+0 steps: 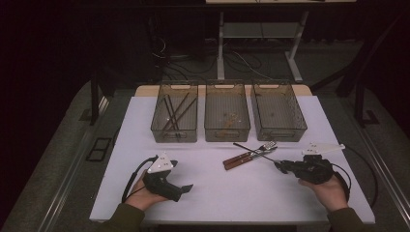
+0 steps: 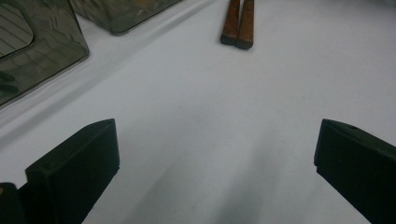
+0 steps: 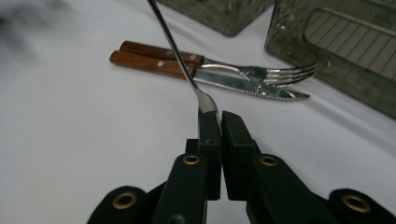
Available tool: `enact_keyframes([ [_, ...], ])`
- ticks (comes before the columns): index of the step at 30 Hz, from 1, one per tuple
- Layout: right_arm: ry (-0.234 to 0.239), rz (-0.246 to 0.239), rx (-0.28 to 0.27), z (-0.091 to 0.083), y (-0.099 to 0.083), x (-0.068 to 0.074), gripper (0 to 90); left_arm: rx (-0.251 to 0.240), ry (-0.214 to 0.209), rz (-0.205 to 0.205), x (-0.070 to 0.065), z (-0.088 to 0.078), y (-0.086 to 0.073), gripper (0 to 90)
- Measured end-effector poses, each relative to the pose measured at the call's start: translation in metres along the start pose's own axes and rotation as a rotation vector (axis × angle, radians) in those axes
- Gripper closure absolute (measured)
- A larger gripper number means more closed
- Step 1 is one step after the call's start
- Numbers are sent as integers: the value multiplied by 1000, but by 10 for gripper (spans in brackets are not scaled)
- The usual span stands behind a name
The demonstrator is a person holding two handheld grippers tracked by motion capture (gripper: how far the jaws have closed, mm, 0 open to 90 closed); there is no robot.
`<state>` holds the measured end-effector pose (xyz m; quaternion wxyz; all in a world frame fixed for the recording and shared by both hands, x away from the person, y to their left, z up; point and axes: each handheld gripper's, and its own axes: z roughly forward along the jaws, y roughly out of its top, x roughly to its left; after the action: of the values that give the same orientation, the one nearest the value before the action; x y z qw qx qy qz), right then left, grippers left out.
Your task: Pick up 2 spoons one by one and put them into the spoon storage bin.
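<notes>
Right gripper (image 3: 219, 122) at 4 o'clock on the table (image 1: 217, 193): jaws pinched on a slim metal utensil (image 3: 175, 49), bowl end clamped, thin handle angling up toward 10 o'clock. Left gripper (image 2: 215, 163) at 8 o'clock, jaws spread, nothing between. Centre: one wood-handled fork (image 3: 261, 71), one wood-handled knife (image 3: 243, 85), side by side. 12 o'clock: three bins (image 1: 227, 126).

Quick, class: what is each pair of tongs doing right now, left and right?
Left tongs: open, holding nothing.
Right tongs: shut on a thin metal utensil, by its broad end.
</notes>
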<state>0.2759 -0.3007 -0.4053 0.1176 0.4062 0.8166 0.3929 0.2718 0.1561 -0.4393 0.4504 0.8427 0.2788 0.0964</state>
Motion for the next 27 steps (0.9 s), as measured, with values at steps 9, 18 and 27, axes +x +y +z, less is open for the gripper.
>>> enact_keyframes([
  [9, -28, 29, -34, 3, 18, -3, 871, 1, -3, -2, -1, 1, 0, 0],
  [18, -69, 77, -93, 5, 38, -6, 871, -3, -11, -4, -1, 2, 0, 0],
  [27, -101, 110, -129, 15, 60, -8, 871, 0, -14, 2, -1, 2, 1, 0],
])
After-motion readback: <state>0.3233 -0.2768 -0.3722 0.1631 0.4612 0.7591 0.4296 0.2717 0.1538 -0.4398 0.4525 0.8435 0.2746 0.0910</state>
